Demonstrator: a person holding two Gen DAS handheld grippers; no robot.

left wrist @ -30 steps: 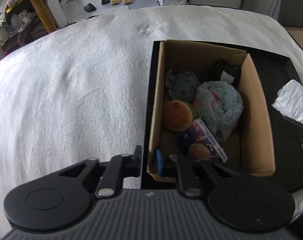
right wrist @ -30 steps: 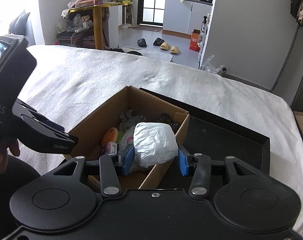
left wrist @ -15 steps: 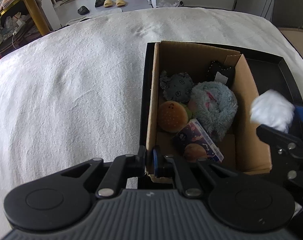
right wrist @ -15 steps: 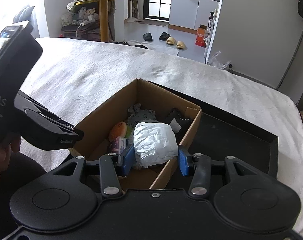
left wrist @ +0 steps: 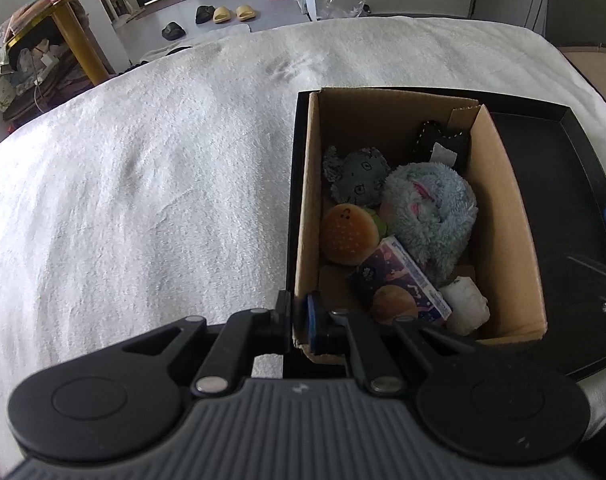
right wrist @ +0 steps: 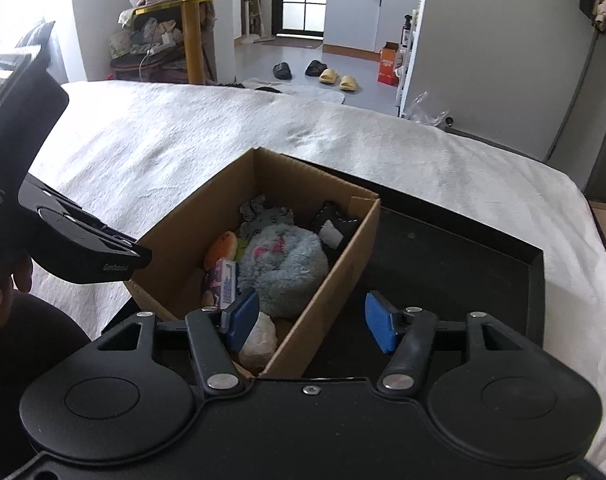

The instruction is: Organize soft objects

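White bundle [right wrist: 258, 340] now dropped in box [right wrist: 345, 248]; right tool [right wrist: 311, 320] open, empty.

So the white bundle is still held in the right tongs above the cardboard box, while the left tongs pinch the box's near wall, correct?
Not quite. The right tongs have just been opening and hold nothing; the white bundle lies inside the cardboard box, at its near end beside the fluffy blue toy, as both wrist views show. The left tongs do pinch the near wall.
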